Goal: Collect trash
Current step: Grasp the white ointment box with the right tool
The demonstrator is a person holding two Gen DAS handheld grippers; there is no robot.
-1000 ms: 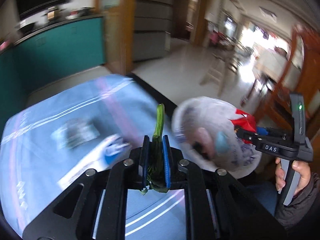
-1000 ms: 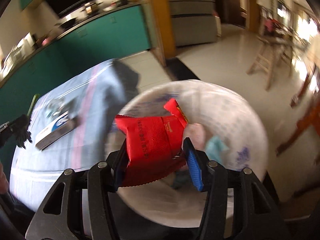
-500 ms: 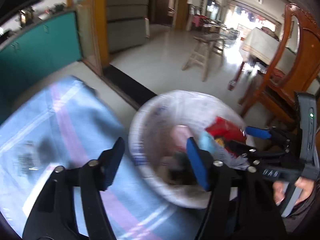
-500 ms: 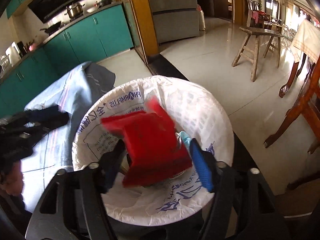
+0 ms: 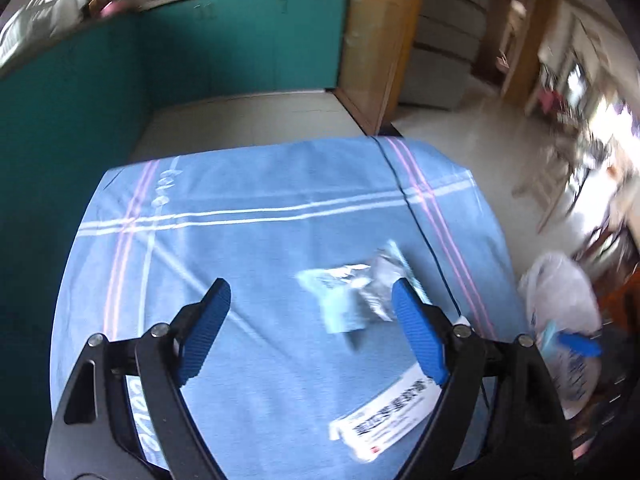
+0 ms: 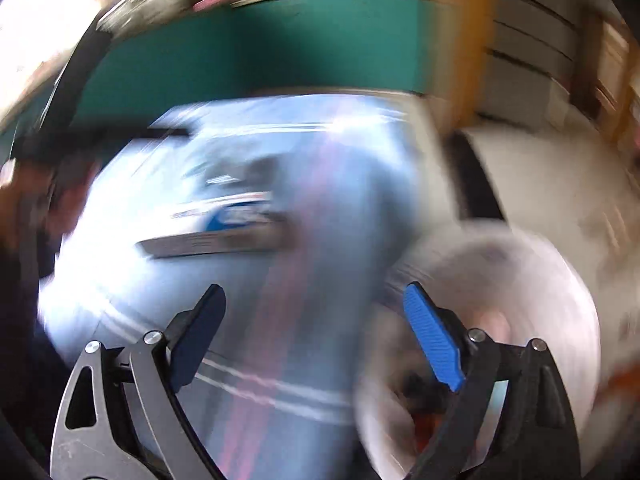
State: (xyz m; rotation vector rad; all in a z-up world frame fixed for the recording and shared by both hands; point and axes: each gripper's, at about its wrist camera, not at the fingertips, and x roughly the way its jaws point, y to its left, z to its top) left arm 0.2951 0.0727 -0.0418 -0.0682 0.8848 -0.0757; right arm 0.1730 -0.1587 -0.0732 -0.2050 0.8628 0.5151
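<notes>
Left wrist view: we see the left gripper above a table under a blue striped cloth. Its jaws have just been opening and stand wide, with nothing pressed between the blue pads. Beyond them a crumpled silvery wrapper lies toward the cloth's right edge, and a white printed packet lies nearer its near right corner. Off the right edge stands the white-lined trash bin, with a blue fingertip of the right gripper before it.

Right wrist view: heavily blurred. We read the right gripper as wide apart too, jaws just opened, empty, straddling the cloth's right edge and the bin. A flat box lies on the cloth beyond.
</notes>
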